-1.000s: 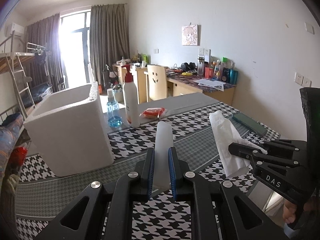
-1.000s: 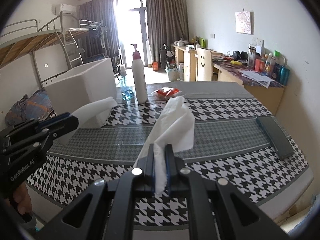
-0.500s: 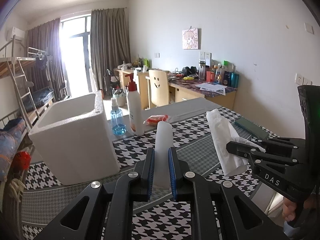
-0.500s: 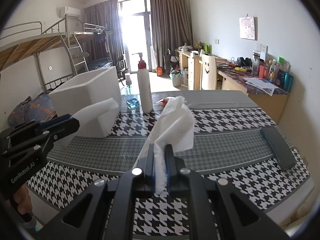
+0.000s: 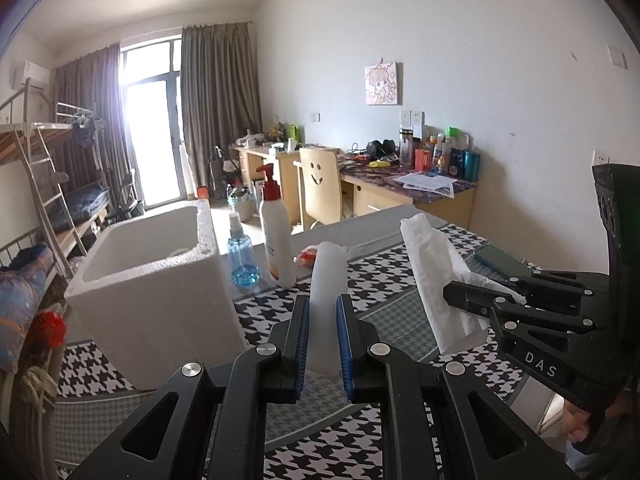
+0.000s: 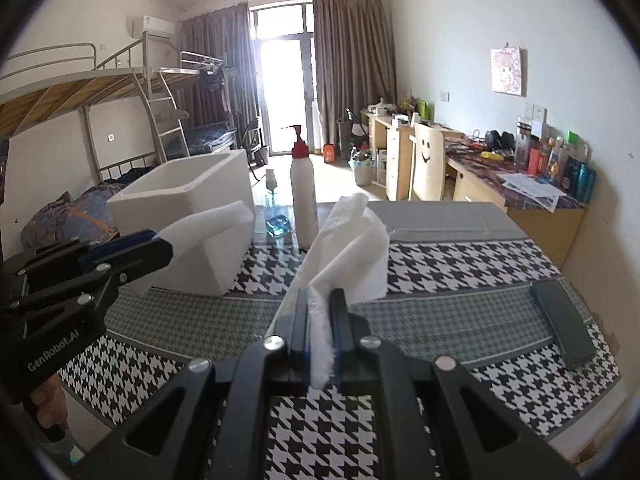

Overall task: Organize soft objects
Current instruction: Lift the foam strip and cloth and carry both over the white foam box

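Observation:
My left gripper [image 5: 322, 340] is shut on a white foam strip [image 5: 327, 276] that sticks up and forward between its blue pads, held above the houndstooth table. My right gripper [image 6: 320, 320] is shut on a crumpled white tissue [image 6: 348, 248], also held in the air. Each gripper shows in the other's view: the right gripper [image 5: 480, 304] with the tissue [image 5: 436, 272] at the right, the left gripper [image 6: 132, 252] with the foam strip [image 6: 208, 224] at the left. An open white foam box [image 5: 152, 280] stands on the table, ahead and left of both grippers.
A white pump bottle [image 5: 276, 240] and a small blue spray bottle [image 5: 242, 256] stand just right of the box, with a red packet [image 5: 306, 258] behind the foam strip. A dark phone [image 6: 562, 320] lies near the table's right edge. A hand [image 6: 48, 404] holds the left gripper.
The left gripper has risen a little with the foam strip, and the box's inside shows more. The right gripper has kept nearly still with the tissue.

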Demonstrator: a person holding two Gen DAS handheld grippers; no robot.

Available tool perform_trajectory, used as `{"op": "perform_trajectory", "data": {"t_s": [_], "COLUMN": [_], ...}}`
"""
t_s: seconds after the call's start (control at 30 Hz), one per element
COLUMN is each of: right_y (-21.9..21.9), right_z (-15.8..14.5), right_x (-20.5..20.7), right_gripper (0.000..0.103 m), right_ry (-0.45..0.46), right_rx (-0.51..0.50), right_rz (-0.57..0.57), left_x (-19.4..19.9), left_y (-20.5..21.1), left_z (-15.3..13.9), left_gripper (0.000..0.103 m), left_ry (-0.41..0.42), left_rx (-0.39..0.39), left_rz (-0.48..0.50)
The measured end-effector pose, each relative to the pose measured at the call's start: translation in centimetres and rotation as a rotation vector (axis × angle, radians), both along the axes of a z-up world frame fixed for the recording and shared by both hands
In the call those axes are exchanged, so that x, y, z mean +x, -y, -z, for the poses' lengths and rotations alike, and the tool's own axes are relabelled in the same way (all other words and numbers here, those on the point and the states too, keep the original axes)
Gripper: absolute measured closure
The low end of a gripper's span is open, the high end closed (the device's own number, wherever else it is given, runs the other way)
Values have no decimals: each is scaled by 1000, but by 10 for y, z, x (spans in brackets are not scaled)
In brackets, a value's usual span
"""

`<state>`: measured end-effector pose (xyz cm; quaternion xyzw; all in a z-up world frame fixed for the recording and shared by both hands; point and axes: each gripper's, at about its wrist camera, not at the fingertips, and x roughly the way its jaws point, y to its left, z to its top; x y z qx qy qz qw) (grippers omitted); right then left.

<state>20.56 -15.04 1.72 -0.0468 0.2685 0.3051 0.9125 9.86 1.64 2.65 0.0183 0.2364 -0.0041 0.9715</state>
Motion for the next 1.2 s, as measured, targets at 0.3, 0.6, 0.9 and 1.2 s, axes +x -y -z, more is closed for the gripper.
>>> {"op": "perform_trajectory", "data": {"t_s": [0.3,0.6,0.9,1.2], "right_y": [-11,-24,-40,-58], "right_z": [-13,-26,-36,-45], "right_x": [6,10,13,14], "right_gripper": [92,92,92,92], "right_ry": [24,50,79,95], "right_rx": [17,32,30,35], "right_rz": [-21,-47,-48,-67], "left_x": [5,8,14,22], "left_y": [-11,-19,-32,-46], "left_z": [-16,-28,-34,-37], "left_gripper": [88,88,88,88], "left_ry": [44,79,86,82], "left_rx": [-6,4,0,-5], "left_rz": [-29,-52,-54,-85]}}
